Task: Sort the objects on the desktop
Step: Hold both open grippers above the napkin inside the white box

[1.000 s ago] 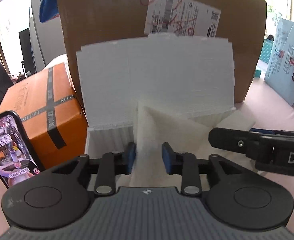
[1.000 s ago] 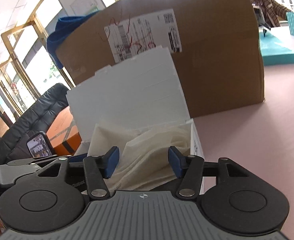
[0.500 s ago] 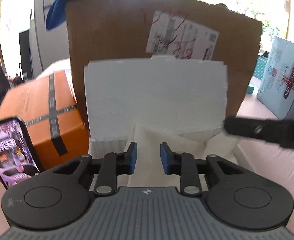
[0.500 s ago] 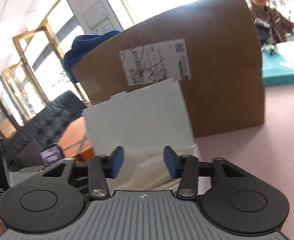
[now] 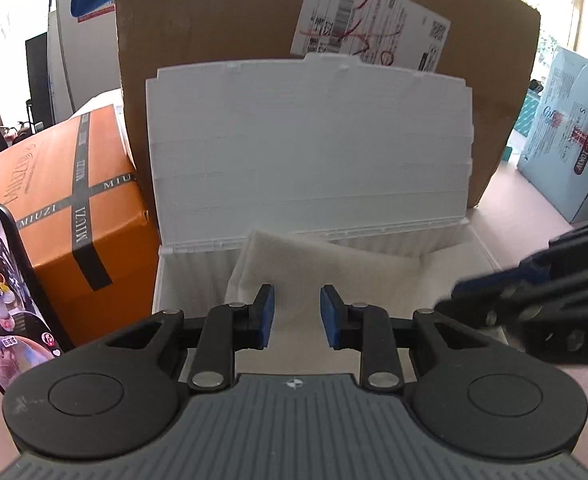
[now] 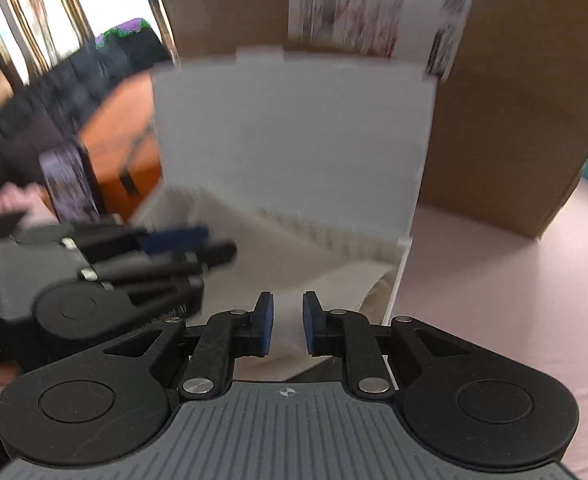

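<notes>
— White box [image 5: 310,152] stands open on the pink table [image 6: 494,280], before the cardboard carton [image 5: 214,40]; a cloth [image 5: 314,268] lies inside.

— Left gripper [image 5: 297,314], right gripper [image 6: 285,322]?

— Both parted, holding nothing, above the cloth.

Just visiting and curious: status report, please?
Left gripper open, right gripper open, both empty. Both over white box, lid up, cloth inside. Nothing blocking.
</notes>
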